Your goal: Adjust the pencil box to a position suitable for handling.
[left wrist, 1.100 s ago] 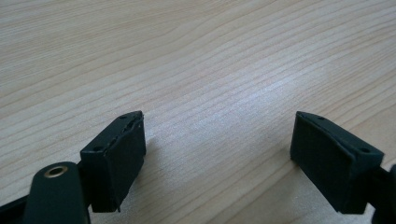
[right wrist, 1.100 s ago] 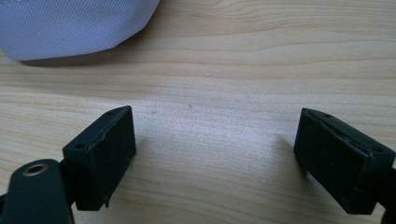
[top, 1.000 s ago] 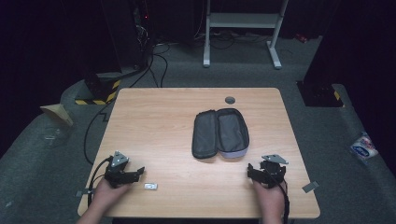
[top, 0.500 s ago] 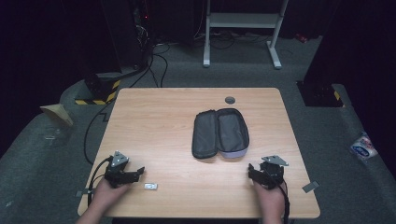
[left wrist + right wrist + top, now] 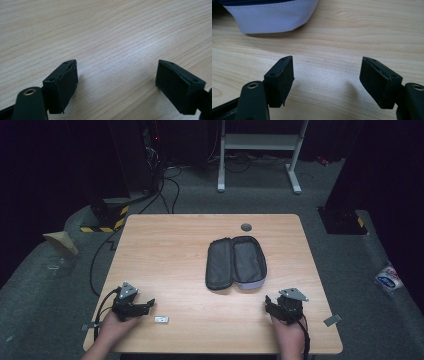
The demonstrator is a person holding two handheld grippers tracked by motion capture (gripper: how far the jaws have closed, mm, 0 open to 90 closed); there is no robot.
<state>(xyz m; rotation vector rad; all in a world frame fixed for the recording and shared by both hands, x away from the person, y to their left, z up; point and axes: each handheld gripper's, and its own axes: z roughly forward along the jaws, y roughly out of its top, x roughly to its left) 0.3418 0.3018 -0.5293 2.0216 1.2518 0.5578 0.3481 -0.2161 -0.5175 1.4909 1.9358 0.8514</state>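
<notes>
grippers gape empty — right gripper (image 5: pixel 327 80) just narrowing, near pouch (image 5: pixel 269 16).

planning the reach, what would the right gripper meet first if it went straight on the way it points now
Probably the open dark zippered pouch with the pale lilac shell: it lies ahead and slightly left of the right gripper, with bare light wooden table between. The open fingers hold nothing.
</notes>
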